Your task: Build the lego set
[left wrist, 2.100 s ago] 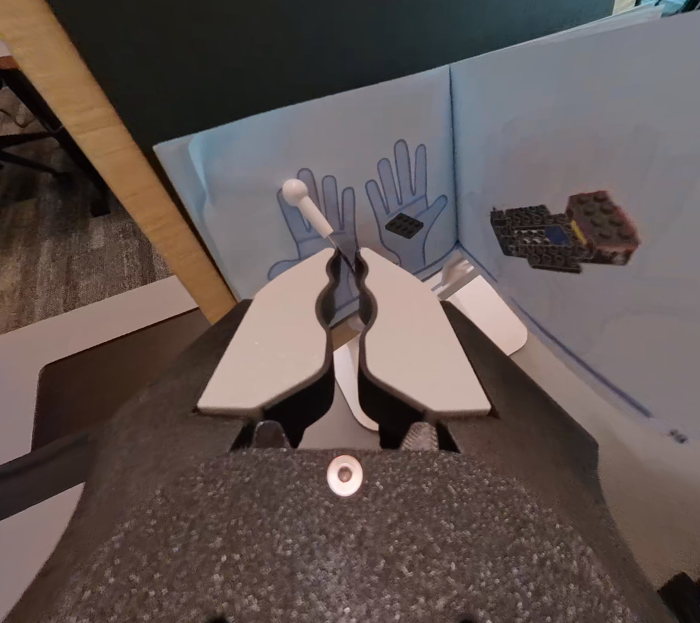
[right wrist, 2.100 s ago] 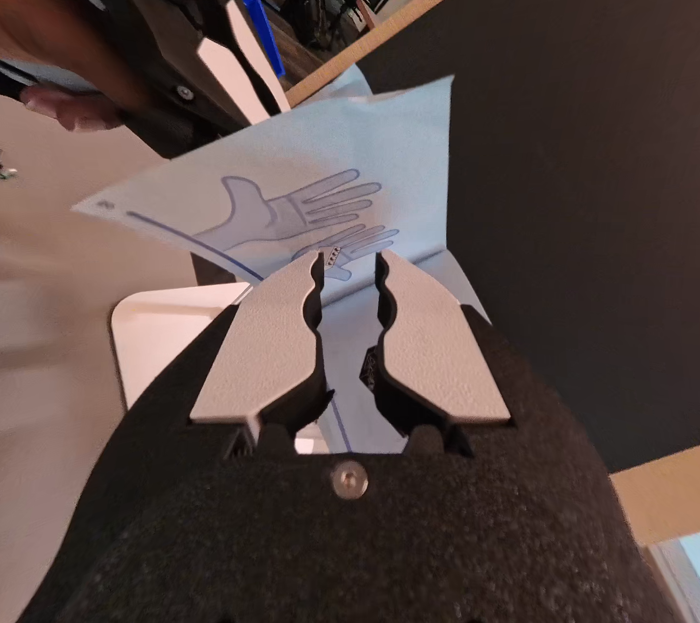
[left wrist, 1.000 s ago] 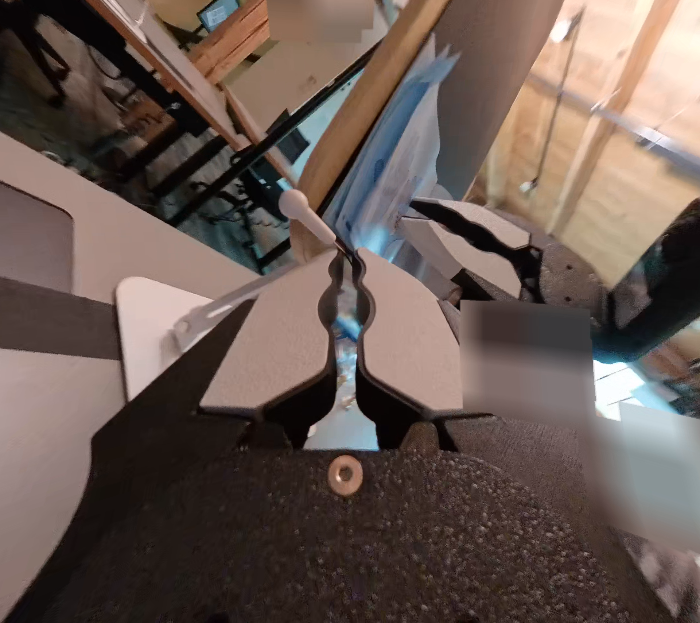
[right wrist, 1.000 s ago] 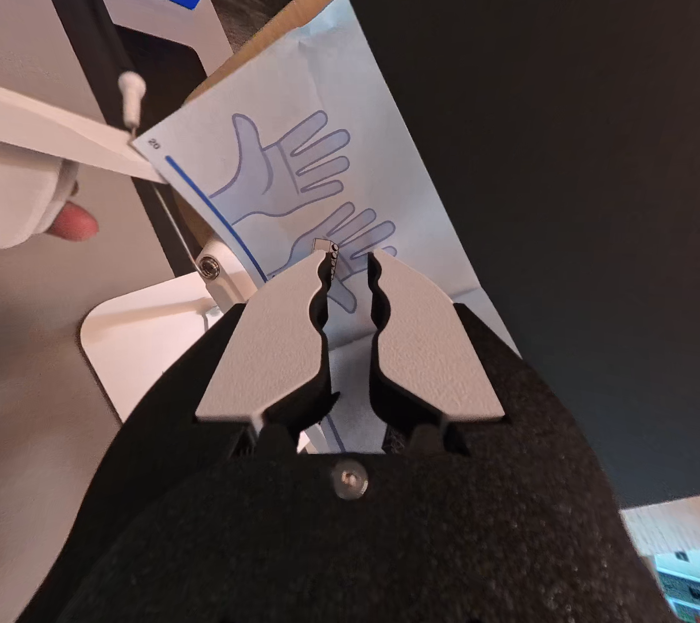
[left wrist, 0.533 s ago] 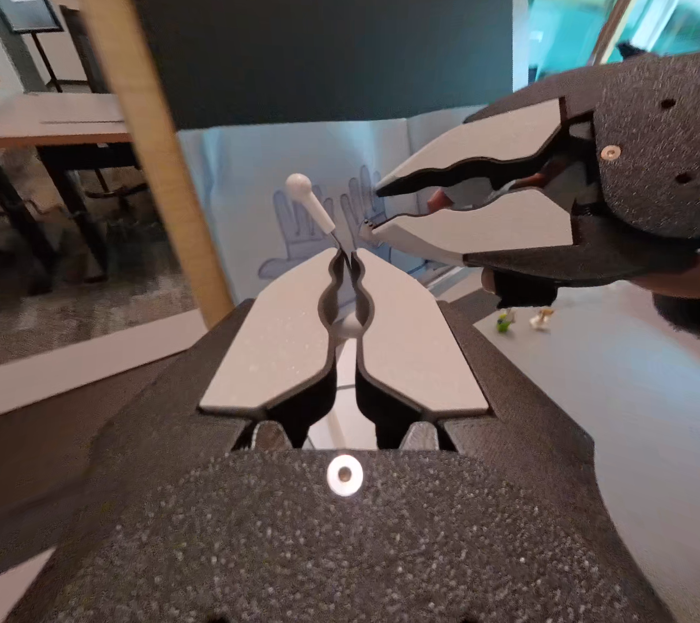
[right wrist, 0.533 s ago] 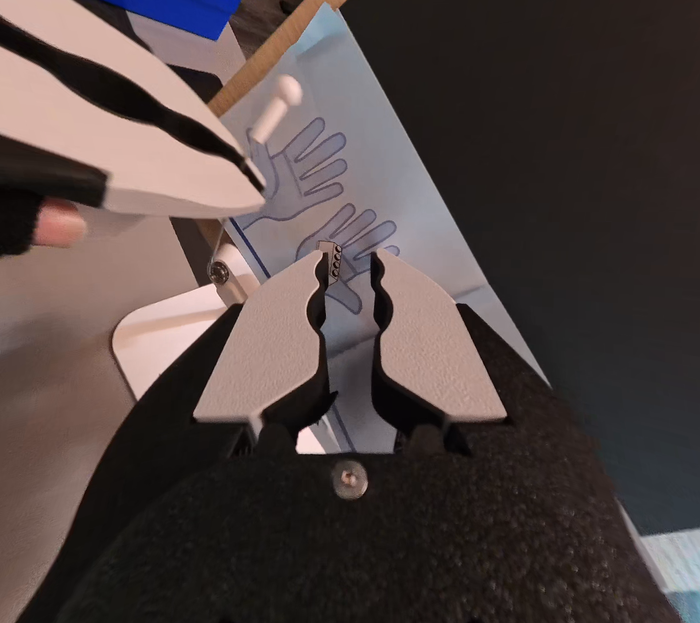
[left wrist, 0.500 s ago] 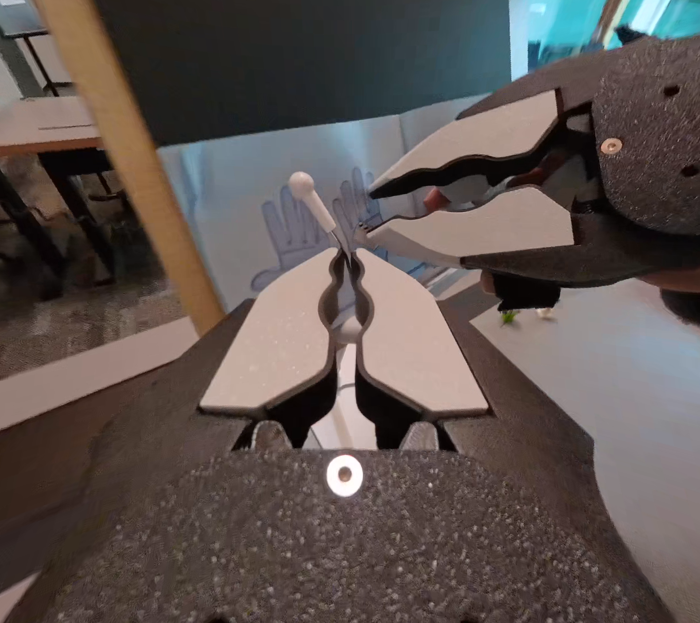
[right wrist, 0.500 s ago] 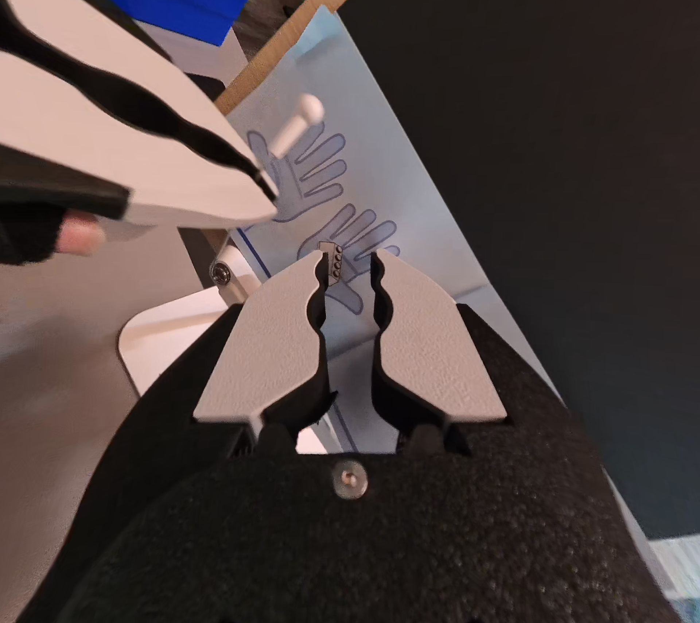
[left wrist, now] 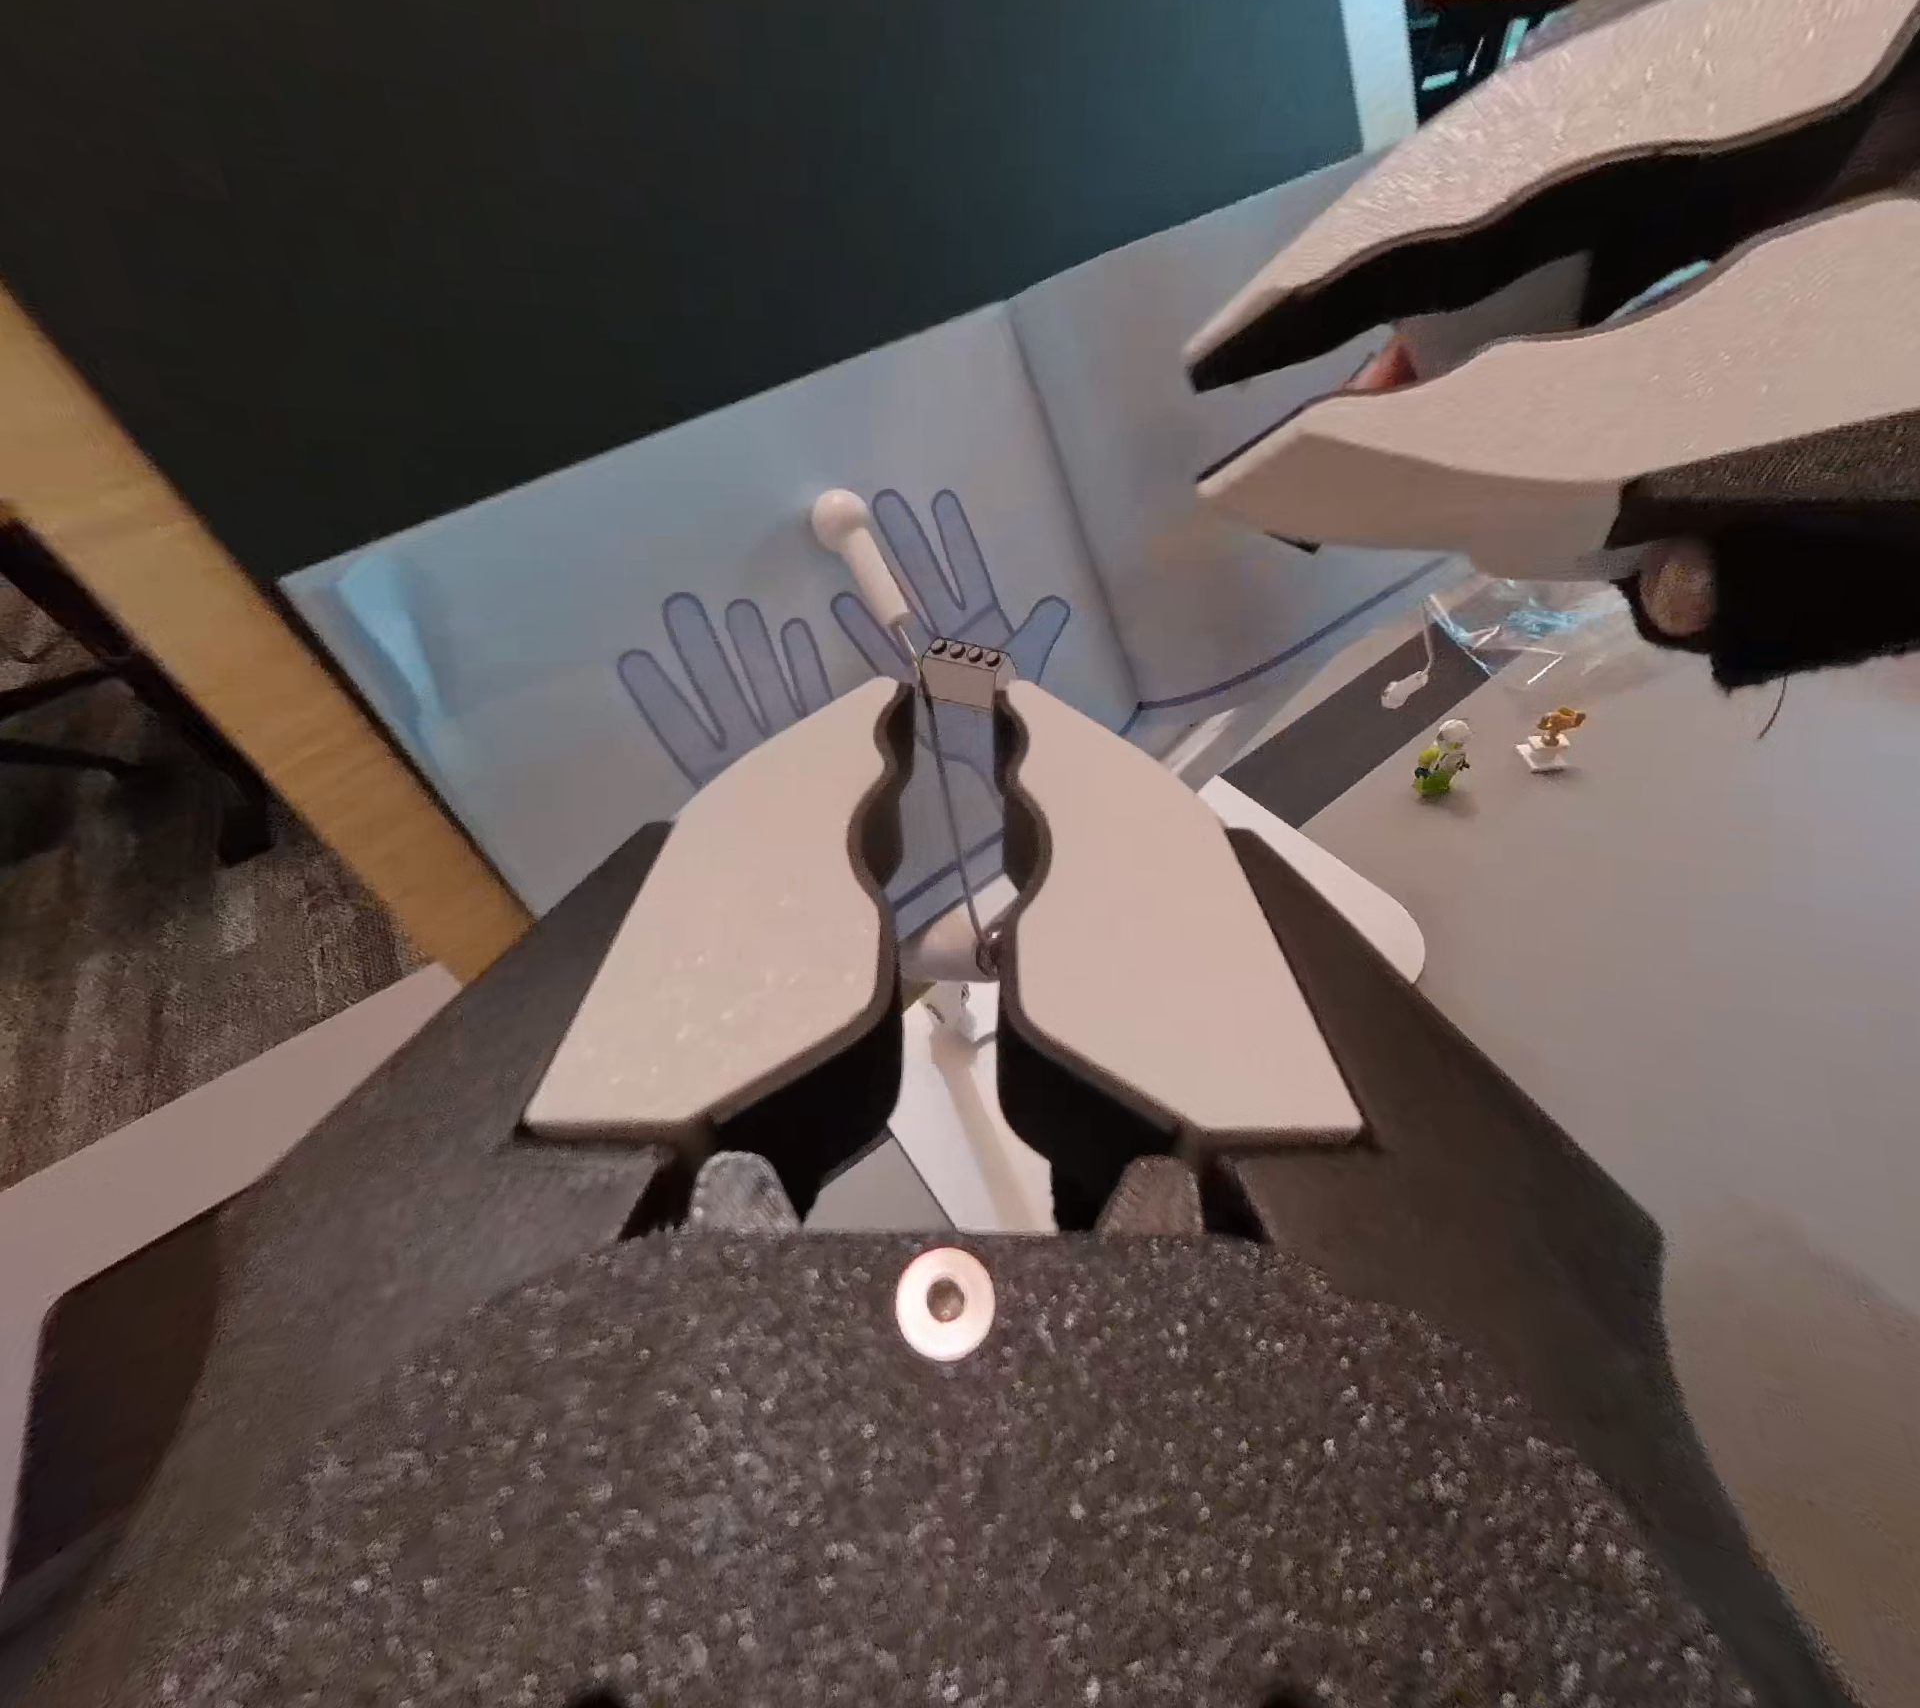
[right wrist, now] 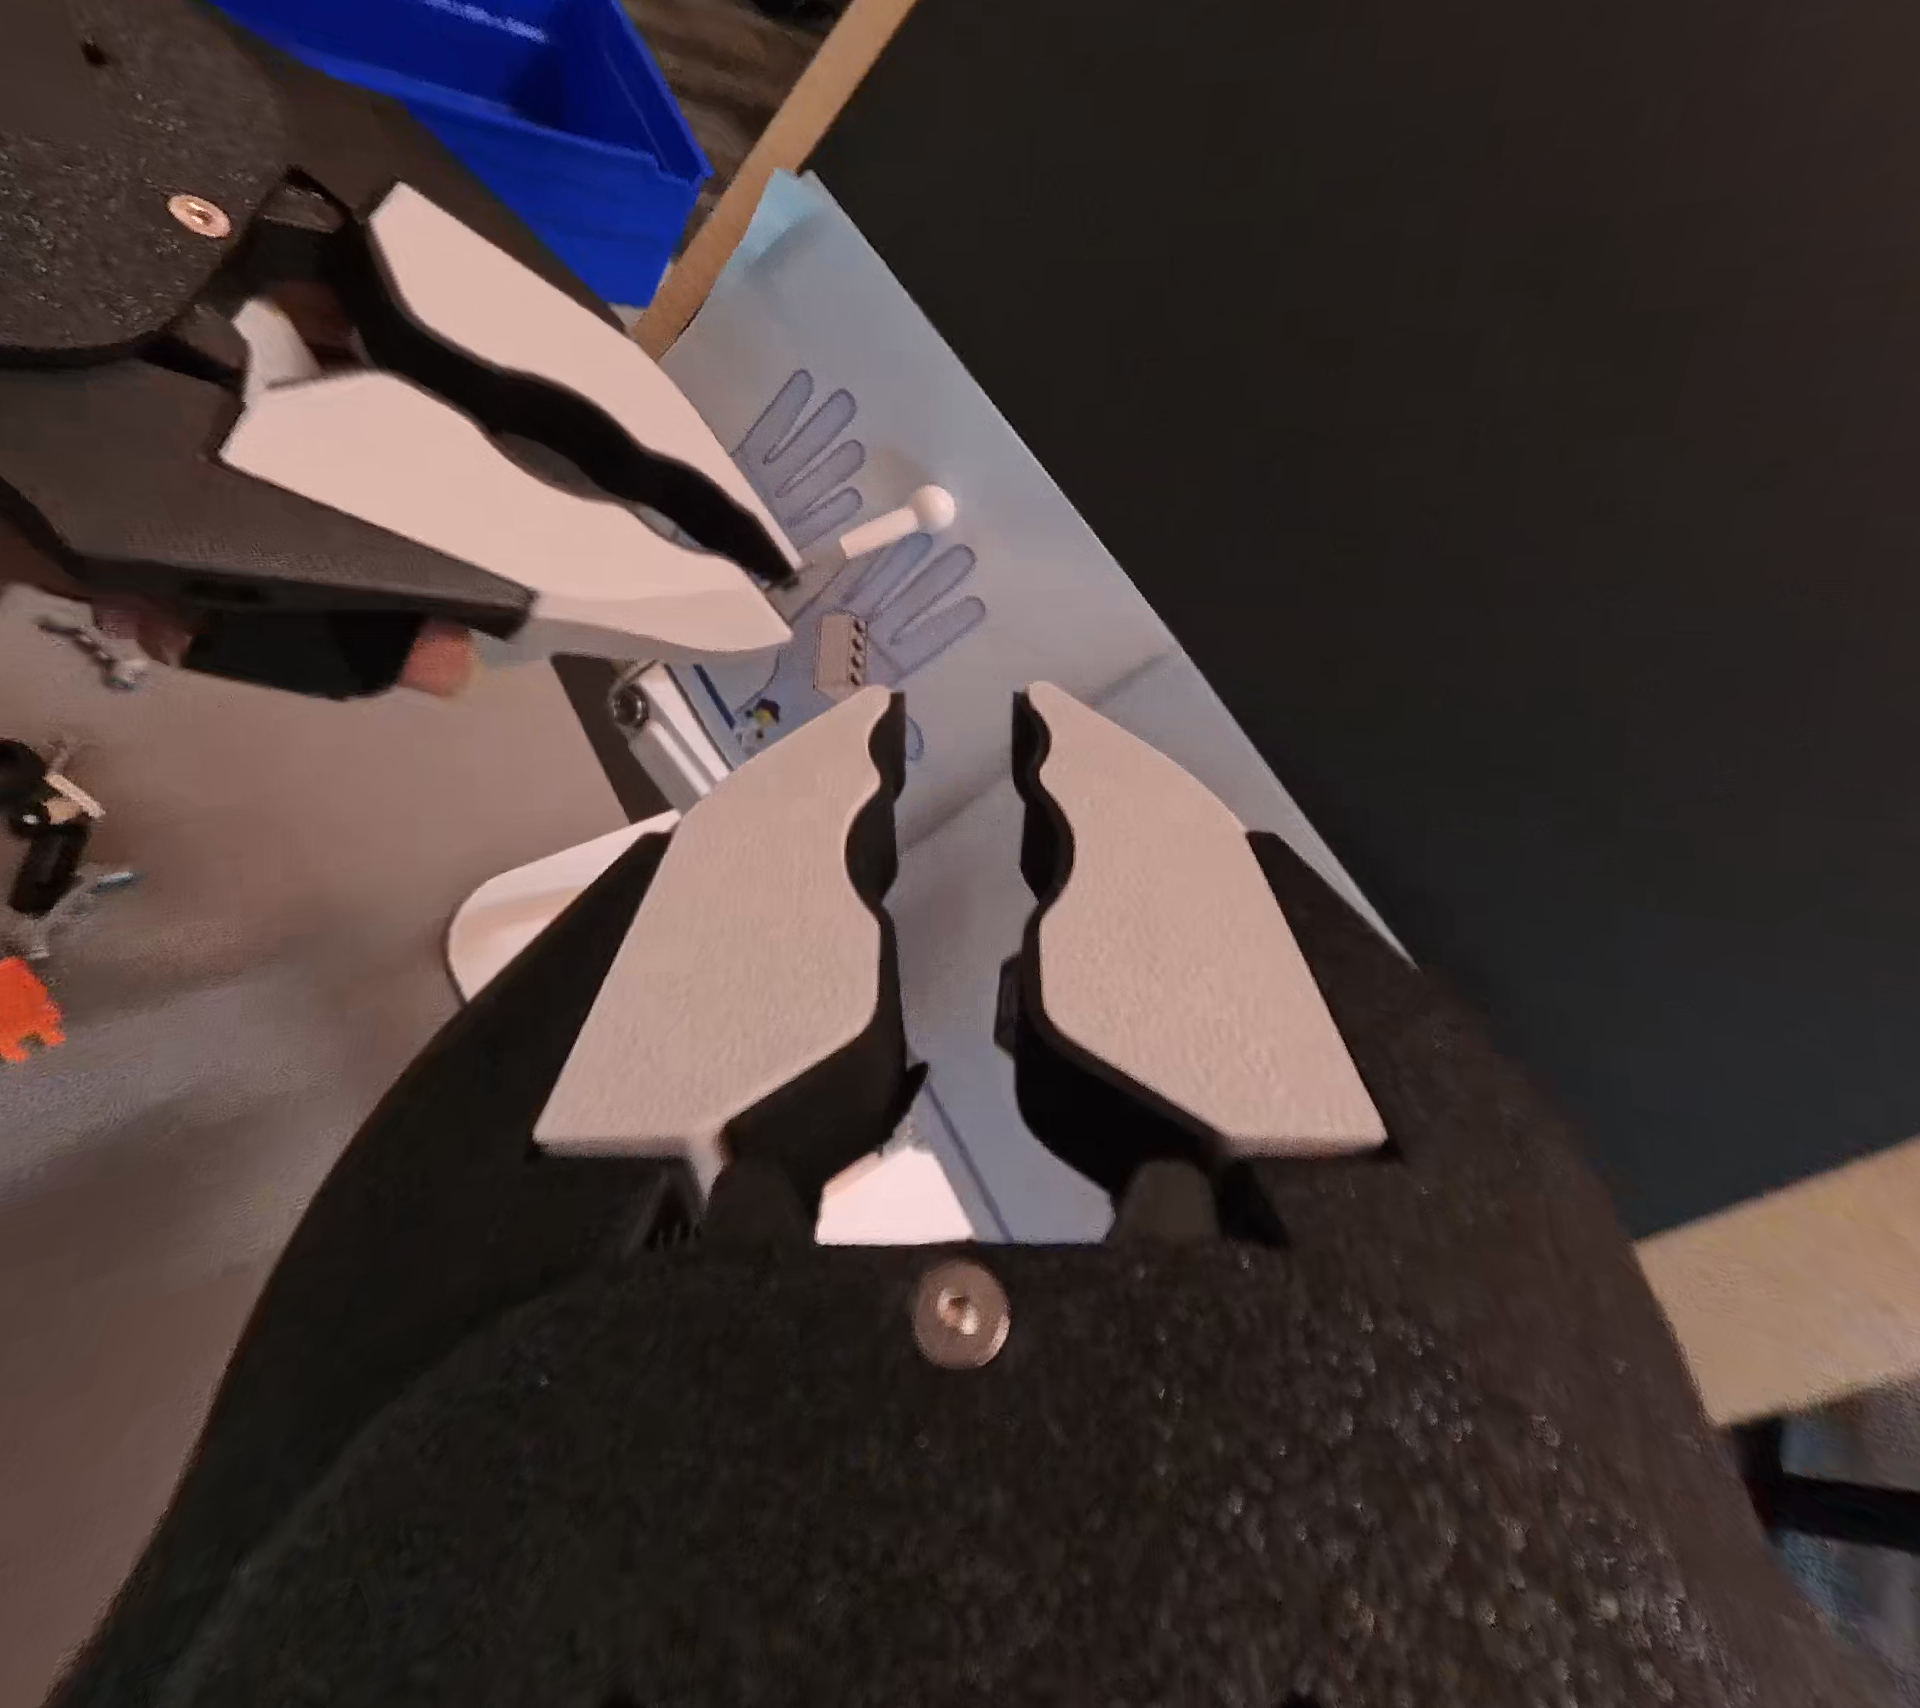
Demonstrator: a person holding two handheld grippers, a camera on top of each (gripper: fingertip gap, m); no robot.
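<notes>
The small grey piece, with a row of four dark holes on its top face, is held up in the air between the tips of the left gripper, in front of the pale blue instruction sheet. The jaws are set narrow, just the width of the piece. A thin white-tipped cord is caught at the same tips: one knobbed end sticks up past the piece and the thread runs back down the gap between the fingers. Whether the thread is pinched behind the piece or only trapped beside it cannot be told.

The right gripper is parted moderately and nothing is held in it; it sits just beside the piece, clear of it.

The step in hand is judged to be the joining of cord and piece. It would be done well if the left grip were kept firm and level, and if the free knobbed end were taken by the right gripper close to its neck (a grip far along the thread would let it flop), then guided squarely at a hole.

Further out, the sheet is propped on a white stand on the table, where a green minifigure stands. A blue bin lies beyond.

No brand or readable writing is made out; only outlined hands are printed on the sheet.
</notes>
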